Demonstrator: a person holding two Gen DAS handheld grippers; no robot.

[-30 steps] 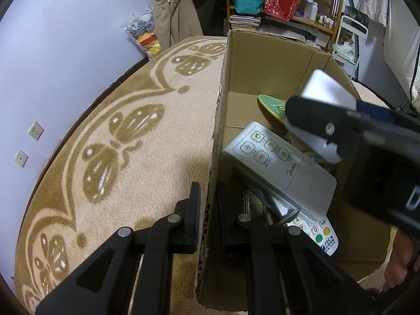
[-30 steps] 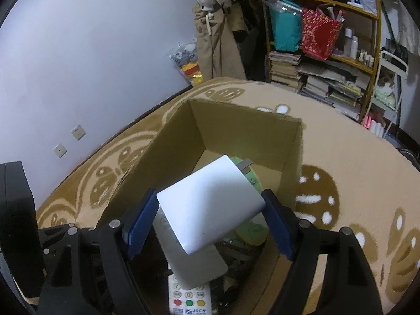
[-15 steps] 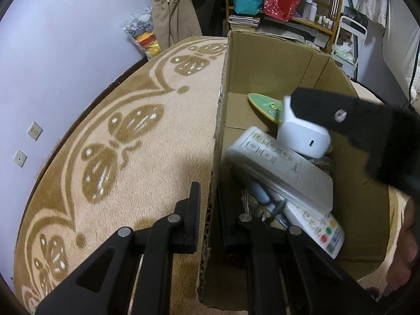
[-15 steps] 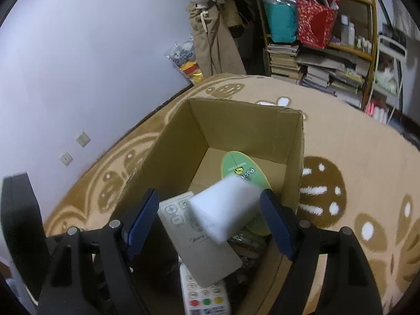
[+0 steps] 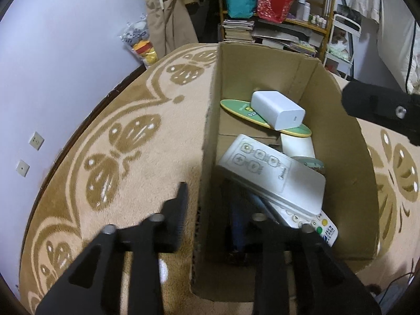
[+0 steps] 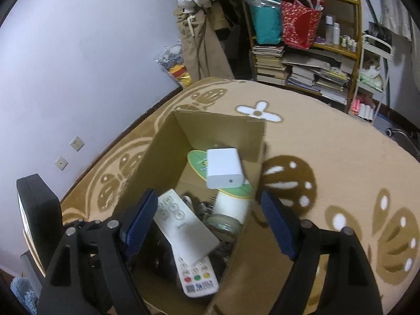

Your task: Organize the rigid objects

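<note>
Since the earlier frame the white charger block (image 6: 224, 168) has left the right gripper (image 6: 210, 220) and now lies inside the cardboard box (image 5: 338, 120), resting on a green round disc (image 5: 237, 109) toward the far end. That right gripper hangs above the box's near end with its blue-padded jaws spread wide and opening further, nothing between them. The left gripper (image 5: 207, 210), which a second ago pinched the box's left wall, now straddles that wall with its jaws opening; the cardboard edge stands in the gap, and the pads no longer press on it. Within the box, a flat white remote (image 5: 270, 176) lies tilted across a second remote with coloured buttons (image 6: 198, 278), and these two fill most of the near half, crowding the space under both tools. Beside them sit a white cylinder (image 6: 232, 206) and a round tin (image 6: 223, 224), tucked below the disc's edge. The box stands on a tan rug with brown leaf patterns (image 5: 118, 147). Farther back, a wooden shelf (image 6: 323, 50) holds stacked books, a teal bag and a red bag, with beige clothing hanging to its left against the pale wall. Two wall sockets (image 6: 69, 152) sit low on that wall.
</note>
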